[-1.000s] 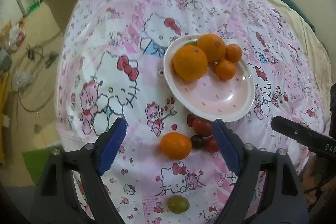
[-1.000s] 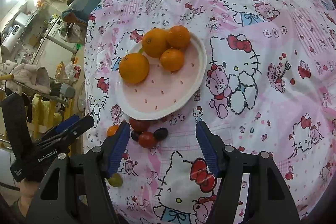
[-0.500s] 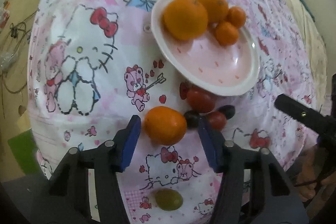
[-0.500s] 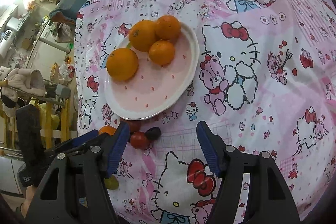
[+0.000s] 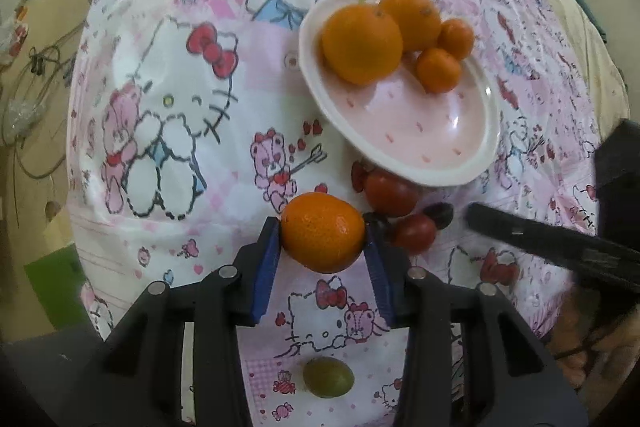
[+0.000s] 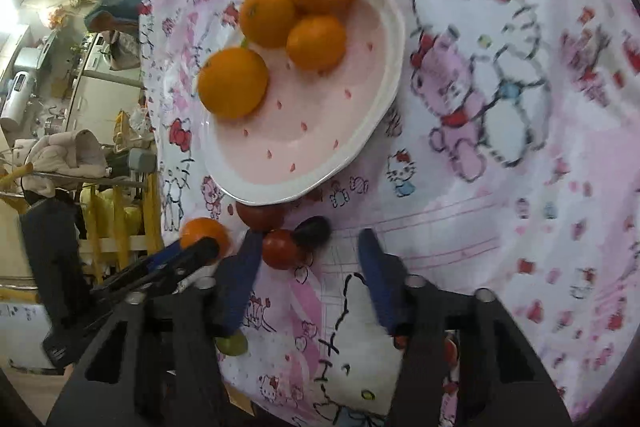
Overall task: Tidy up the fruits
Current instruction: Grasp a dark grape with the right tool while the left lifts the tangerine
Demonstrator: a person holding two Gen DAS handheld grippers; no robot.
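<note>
My left gripper (image 5: 322,241) is shut on a loose orange (image 5: 323,231) lying on the Hello Kitty cloth, just in front of a pink plate (image 5: 420,131) that holds several oranges (image 5: 362,45). Red tomatoes (image 5: 390,191) and a dark grape (image 5: 440,213) lie at the plate's near rim. A green grape (image 5: 328,377) lies below the gripper. My right gripper (image 6: 308,267) is open, low over the cloth, with a red tomato (image 6: 280,249) by its left finger. The plate (image 6: 304,147) and the held orange (image 6: 204,233) also show there.
The round table's edge drops off to the left in the left wrist view, with floor and cables (image 5: 36,67) beyond. A rack with clothes (image 6: 64,155) and yellow rails stands past the table edge in the right wrist view.
My left gripper moved forward and down and closed on the loose orange. My right gripper moved closer to the tomatoes and stayed open.
</note>
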